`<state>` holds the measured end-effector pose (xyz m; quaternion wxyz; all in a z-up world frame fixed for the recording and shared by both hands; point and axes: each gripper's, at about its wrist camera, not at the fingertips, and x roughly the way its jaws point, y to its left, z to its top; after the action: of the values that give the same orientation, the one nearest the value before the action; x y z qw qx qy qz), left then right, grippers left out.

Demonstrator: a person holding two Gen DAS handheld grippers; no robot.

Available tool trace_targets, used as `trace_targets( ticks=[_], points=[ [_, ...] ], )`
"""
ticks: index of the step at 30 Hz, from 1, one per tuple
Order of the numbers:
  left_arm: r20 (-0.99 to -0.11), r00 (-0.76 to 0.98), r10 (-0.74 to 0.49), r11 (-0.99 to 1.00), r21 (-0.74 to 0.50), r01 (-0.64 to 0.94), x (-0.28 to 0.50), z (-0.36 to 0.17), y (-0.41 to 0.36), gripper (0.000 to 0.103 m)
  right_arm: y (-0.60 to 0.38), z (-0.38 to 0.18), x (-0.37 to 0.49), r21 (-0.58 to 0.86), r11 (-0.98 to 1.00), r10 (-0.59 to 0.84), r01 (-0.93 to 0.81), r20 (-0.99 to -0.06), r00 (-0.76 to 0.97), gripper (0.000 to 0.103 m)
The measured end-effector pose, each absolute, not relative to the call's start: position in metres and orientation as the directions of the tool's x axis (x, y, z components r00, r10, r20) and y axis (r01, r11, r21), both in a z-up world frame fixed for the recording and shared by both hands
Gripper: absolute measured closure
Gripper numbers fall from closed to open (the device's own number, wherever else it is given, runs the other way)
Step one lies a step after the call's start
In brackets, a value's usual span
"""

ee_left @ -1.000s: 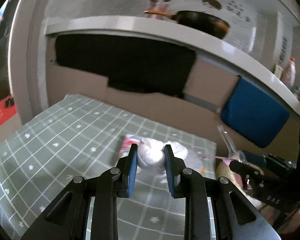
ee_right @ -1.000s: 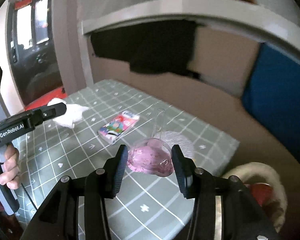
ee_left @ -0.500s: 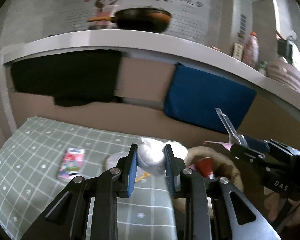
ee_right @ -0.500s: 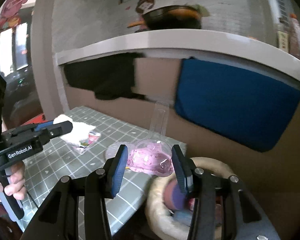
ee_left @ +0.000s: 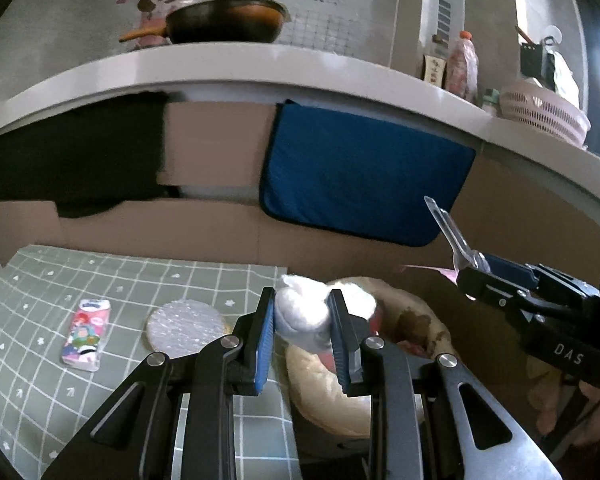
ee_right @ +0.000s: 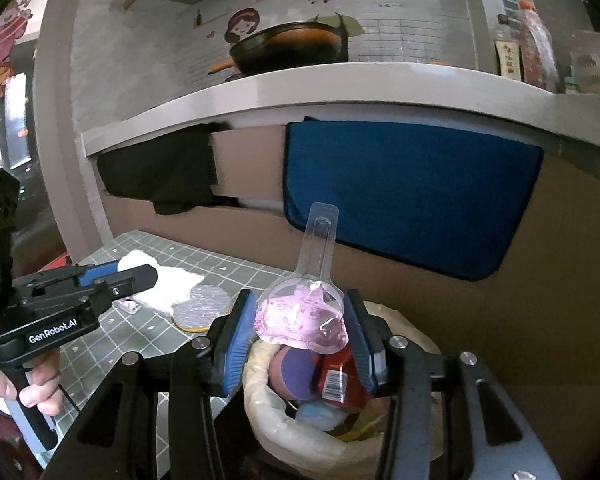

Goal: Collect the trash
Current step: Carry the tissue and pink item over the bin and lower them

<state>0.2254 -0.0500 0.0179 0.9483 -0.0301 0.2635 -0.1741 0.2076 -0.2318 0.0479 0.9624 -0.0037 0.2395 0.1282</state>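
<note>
My left gripper is shut on a crumpled white tissue, held above the table's right edge beside the trash bin. My right gripper is shut on a clear plastic blister pack with a pink printed insert, hovering right over the bin. The bin has a cream liner and holds a red packet and a purple round item. In the right wrist view the left gripper shows at the left with the tissue.
On the green checked tablecloth lie a colourful small packet and a round foil lid. A blue towel and a black cloth hang under a white counter with a pan. A hand holds the left gripper's handle.
Both grippers swung right from over the table to the bin at its right end, still holding the tissue and the blister pack. The bin has come into full view.
</note>
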Motion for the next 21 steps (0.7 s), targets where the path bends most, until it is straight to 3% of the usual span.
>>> trace_targets(
  ticks=[21],
  points=[
    [-0.631, 0.642, -0.436, 0.897, -0.253, 0.362, 0.292, -0.057, -0.090, 0.076, -0.258, -0.013, 0.266, 0.147, 0.970, 0.243, -0.194, -0.585, 0.774, 0.061]
  ],
)
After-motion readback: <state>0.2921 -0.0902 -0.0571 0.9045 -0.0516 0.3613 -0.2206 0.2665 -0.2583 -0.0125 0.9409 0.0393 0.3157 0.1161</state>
